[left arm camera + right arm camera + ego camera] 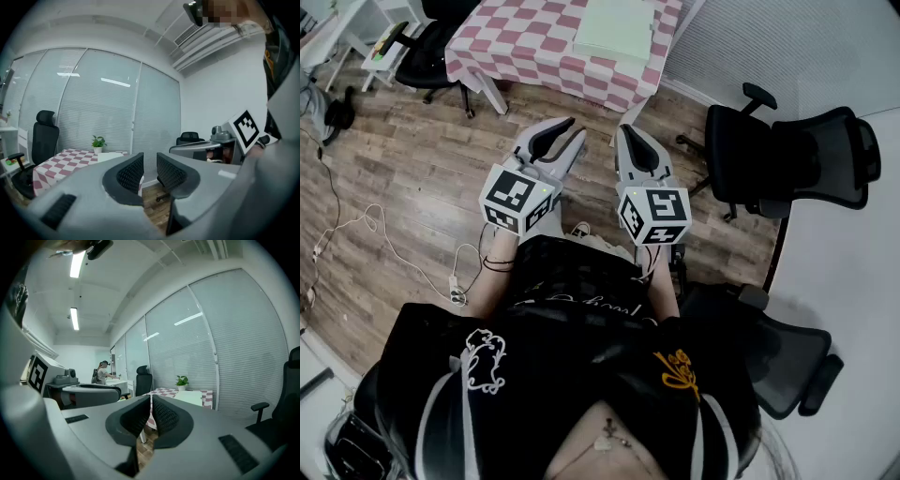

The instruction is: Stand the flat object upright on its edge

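Note:
A pale green flat board (616, 28) lies flat on the table with the red-and-white checked cloth (534, 52) at the top of the head view. It shows as a pale slab (110, 156) in the left gripper view and again (190, 397) in the right gripper view. Both grippers are held over the wooden floor, well short of the table. My left gripper (575, 128) (150, 161) is shut with nothing in it. My right gripper (630, 131) (151, 401) is shut and empty too.
A black office chair (787, 159) stands at the right beside a white desk (853, 272), and another chair (769, 361) is close behind. A third chair (427, 47) sits left of the table. Cables (366, 225) trail on the floor. A potted plant (98, 142) stands on the table.

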Tool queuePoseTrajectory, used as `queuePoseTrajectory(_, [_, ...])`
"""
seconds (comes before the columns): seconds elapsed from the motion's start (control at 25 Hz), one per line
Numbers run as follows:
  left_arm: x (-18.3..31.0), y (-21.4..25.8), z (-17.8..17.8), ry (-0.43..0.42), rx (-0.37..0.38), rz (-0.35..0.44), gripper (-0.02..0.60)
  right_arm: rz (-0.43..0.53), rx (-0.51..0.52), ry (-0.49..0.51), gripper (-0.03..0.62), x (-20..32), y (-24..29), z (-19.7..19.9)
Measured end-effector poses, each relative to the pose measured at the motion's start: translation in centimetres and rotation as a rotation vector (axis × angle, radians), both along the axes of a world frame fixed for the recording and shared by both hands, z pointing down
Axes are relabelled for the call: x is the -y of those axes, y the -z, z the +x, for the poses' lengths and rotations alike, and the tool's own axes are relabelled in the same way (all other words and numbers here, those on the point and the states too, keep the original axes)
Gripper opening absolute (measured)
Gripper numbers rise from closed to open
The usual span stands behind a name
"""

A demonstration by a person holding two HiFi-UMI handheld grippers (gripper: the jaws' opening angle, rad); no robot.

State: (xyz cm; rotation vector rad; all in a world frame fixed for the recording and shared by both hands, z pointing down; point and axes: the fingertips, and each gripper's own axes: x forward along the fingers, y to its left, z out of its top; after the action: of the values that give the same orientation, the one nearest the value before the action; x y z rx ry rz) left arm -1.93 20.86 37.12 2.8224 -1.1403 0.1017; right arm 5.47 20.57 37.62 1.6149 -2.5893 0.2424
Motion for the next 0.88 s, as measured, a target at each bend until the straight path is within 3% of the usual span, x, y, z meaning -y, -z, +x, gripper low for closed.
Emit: queuePoseTrajectory(0.88, [0.3, -0.8, 0.7, 0.002, 0.042, -0.033, 0.098, -0.046, 0.071, -0.005, 0.021, 0.1, -1.4, 1.7])
